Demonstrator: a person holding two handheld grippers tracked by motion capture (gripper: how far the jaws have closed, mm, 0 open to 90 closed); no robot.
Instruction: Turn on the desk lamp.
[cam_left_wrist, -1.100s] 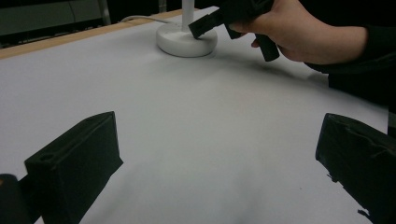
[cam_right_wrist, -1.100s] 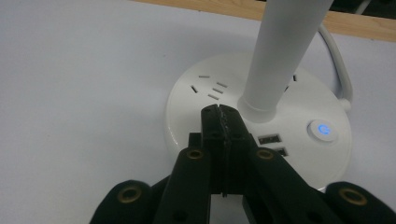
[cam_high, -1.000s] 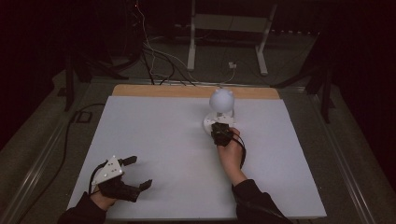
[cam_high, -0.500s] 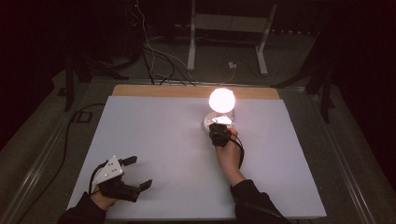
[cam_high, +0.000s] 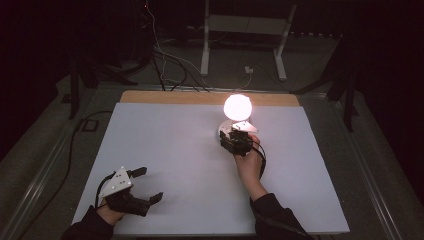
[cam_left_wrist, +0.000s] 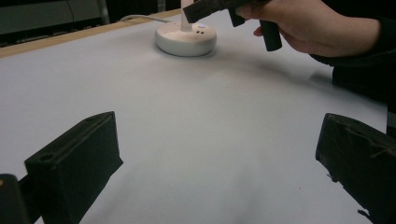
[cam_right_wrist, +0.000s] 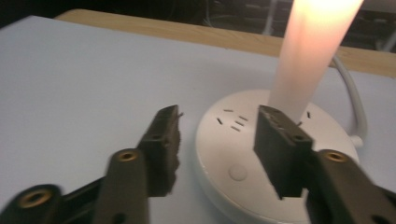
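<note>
right claw (cam_right_wrist: 217, 140) parted | lamp (cam_high: 236, 107) lit | white table (cam_high: 165, 150) | dark room

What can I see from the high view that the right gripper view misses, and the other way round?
The high view alone shows the glowing globe and the left gripper, jaws apart, resting near the table's front edge. The right gripper view alone shows the small markings and round button on the lamp base. Both share the white tabletop and the right gripper, whose jaws have just been opening, with nothing between them.
</note>
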